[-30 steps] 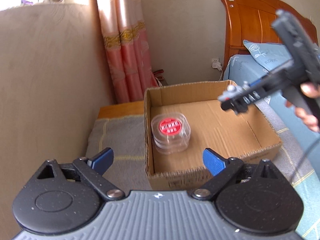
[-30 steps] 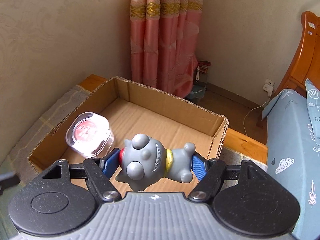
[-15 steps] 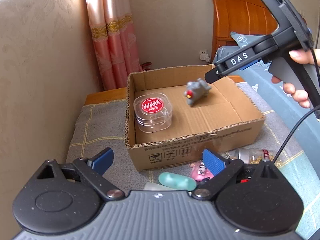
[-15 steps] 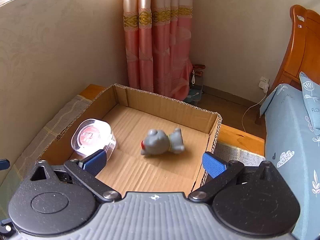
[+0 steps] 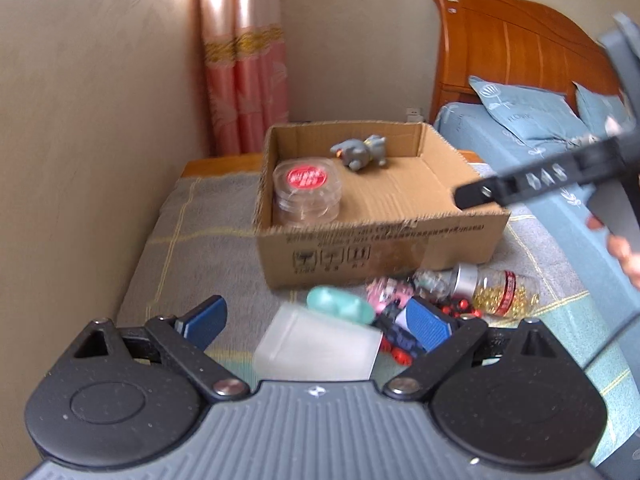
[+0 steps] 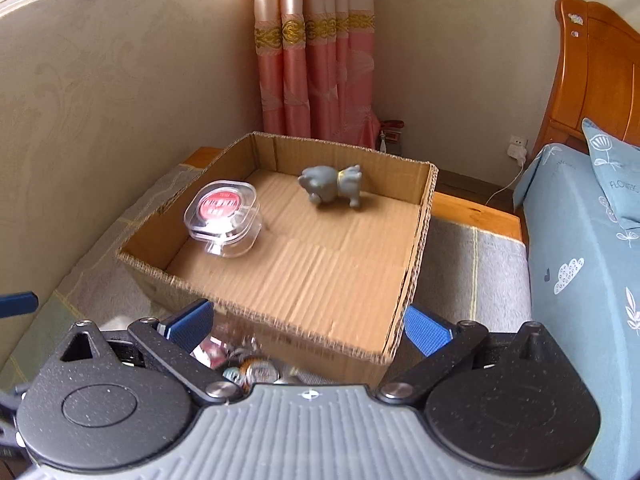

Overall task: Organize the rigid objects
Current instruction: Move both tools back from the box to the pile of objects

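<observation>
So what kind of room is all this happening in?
Most likely a bedroom: there's a wooden headboard, a blue pillow on the bed, and pink curtains in the corner.

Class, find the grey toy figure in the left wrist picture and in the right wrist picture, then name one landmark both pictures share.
Left wrist: the grey toy figure lies upper centre, at the far end of the cardboard box.
Right wrist: the figure is upper centre, by the box's far wall.
Shared landmark: the clear container with the red label, left of the figure in both.
</observation>
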Motion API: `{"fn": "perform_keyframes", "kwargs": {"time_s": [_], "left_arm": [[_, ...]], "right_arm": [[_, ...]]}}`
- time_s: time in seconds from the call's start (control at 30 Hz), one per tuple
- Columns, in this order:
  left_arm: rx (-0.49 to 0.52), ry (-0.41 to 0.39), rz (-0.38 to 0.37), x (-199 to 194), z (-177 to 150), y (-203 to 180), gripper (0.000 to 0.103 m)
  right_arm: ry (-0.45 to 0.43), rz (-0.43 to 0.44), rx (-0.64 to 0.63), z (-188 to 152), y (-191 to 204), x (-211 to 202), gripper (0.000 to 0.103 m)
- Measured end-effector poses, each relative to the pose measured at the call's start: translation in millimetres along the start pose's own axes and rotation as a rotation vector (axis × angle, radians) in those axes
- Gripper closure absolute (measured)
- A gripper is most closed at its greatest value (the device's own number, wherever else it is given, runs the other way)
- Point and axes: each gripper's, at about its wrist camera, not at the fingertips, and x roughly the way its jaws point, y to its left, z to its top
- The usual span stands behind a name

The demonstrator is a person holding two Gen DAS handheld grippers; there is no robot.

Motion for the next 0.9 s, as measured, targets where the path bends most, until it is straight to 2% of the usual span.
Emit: {"fn": "perform_keyframes", "kwargs": {"time_s": [0.17,0.33,0.47,0.67,0.8,0.9], "left_arm": [[-0.026,0.040,-0.001,0,-23,7,0.006],[-0.044,0.032,0.014,-4,-32,15,0.006],[-0.062,0.032,0.017,-5,-35,20,0.006],[-0.069,0.049,0.009,-1,-42,21,0.006],[-0.069,0.053,-0.001,1,-43,21,0.006],[-0.059,0.054,-0.006,2,-44,20,0.006]], "right_arm": [[-0.006,-0.048,0.047,-43,9,-9,0.000],[-0.041,-0.091,0.102,-82,19,-17,0.000],[-0.034,-0.137,0.110,-104,27,-13,0.000],[0.030,-0.166,0.023,-120,48,0,0.000],[0.037,-0.098,0.002,-128,60,-1,0.000],[0.035,-0.108,0.000,-132,64,4,0.000]]}}
